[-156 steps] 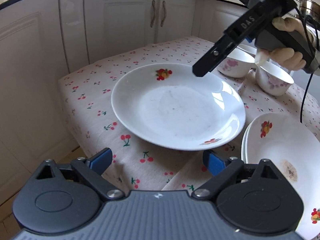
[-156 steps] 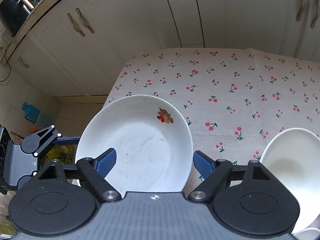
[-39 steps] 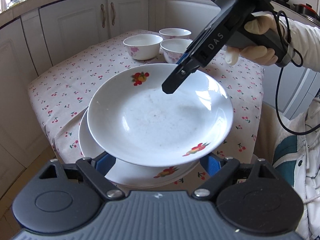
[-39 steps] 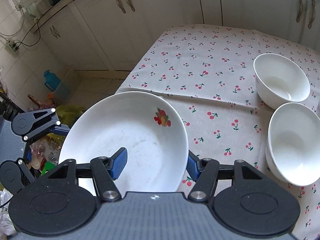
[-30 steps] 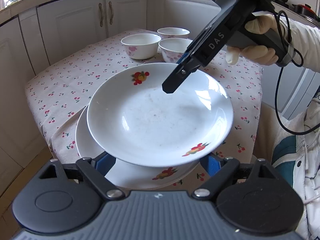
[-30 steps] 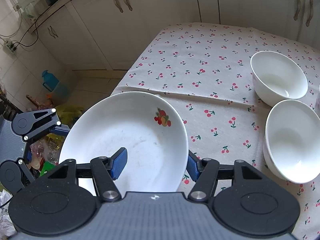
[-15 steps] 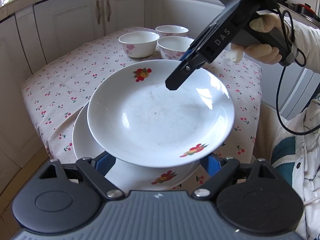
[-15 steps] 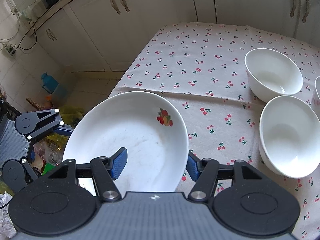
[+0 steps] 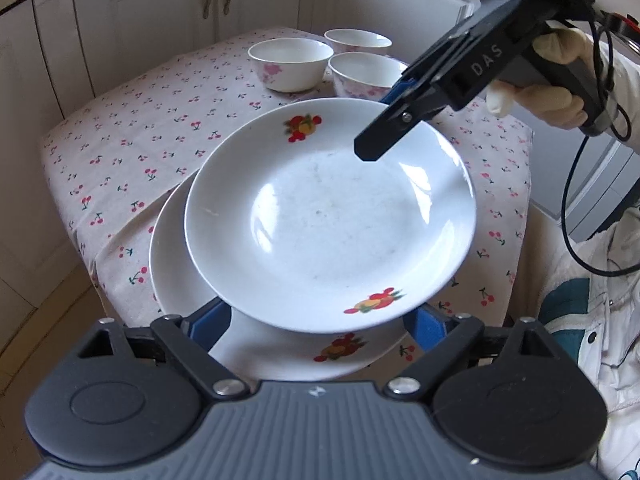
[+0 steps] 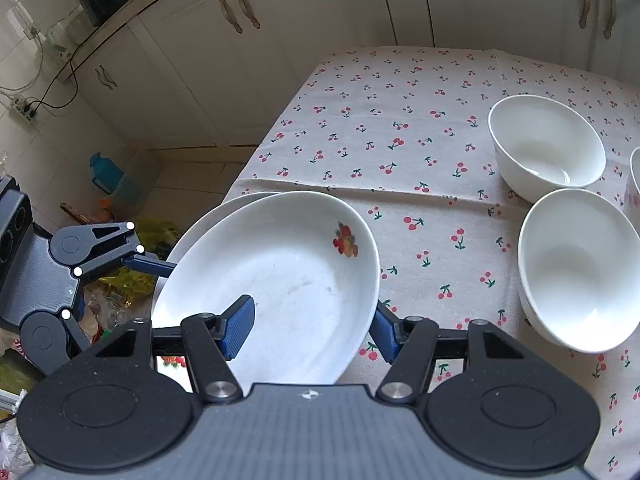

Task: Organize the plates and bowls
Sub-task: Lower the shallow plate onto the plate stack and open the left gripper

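white "das" lettering on the right tool (image 9: 394, 118), side of its black arm

Two plates are counted near the table's near edge: an upper plate (image 9: 328, 216) over a lower plate (image 9: 176, 264). Three bowls are counted farther back: one (image 9: 290, 62), another (image 9: 366, 72), a third (image 9: 357, 40).

The top plate (image 9: 328, 216) is white and shallow, with a fruit print at two spots on its rim. It sits tilted above a second plate (image 9: 176, 264) with the same print, which lies at the desk's corner (whether the two touch is hard to tell). Three white bowls (image 9: 290, 62) with pink flowers stand upright, close together, farther back.
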Motion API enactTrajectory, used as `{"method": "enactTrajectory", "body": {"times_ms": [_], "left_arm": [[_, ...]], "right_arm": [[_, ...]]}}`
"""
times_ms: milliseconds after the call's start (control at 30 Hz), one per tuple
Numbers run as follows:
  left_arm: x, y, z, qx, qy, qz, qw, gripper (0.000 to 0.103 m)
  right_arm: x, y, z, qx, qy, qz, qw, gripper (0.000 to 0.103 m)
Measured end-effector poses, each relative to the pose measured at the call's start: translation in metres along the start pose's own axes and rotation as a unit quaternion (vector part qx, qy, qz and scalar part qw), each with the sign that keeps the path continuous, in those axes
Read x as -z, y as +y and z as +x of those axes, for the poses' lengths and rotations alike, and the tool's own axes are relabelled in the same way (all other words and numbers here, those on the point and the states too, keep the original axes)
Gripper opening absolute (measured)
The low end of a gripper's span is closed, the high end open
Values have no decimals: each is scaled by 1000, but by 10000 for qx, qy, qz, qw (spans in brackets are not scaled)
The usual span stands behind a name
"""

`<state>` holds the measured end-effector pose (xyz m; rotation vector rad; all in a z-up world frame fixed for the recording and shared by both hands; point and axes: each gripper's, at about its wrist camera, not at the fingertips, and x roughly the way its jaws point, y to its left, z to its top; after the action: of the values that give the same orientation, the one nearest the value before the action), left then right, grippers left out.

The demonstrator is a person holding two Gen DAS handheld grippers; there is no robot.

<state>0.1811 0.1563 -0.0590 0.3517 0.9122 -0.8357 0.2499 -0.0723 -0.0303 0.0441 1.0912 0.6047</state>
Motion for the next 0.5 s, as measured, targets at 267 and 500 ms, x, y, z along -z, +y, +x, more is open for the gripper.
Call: {"method": "enactTrajectory", "body": {"times_ms": [267, 500], "left_arm": [[-1, 0, -1, 11, 210, -82, 9997, 98], [-3, -10, -4, -185, 205, 234, 9993, 99]], "right_arm": [[0, -3, -1, -110, -11, 143, 9998, 68], [3, 0, 2, -118, -16, 180, 9998, 68]]}}
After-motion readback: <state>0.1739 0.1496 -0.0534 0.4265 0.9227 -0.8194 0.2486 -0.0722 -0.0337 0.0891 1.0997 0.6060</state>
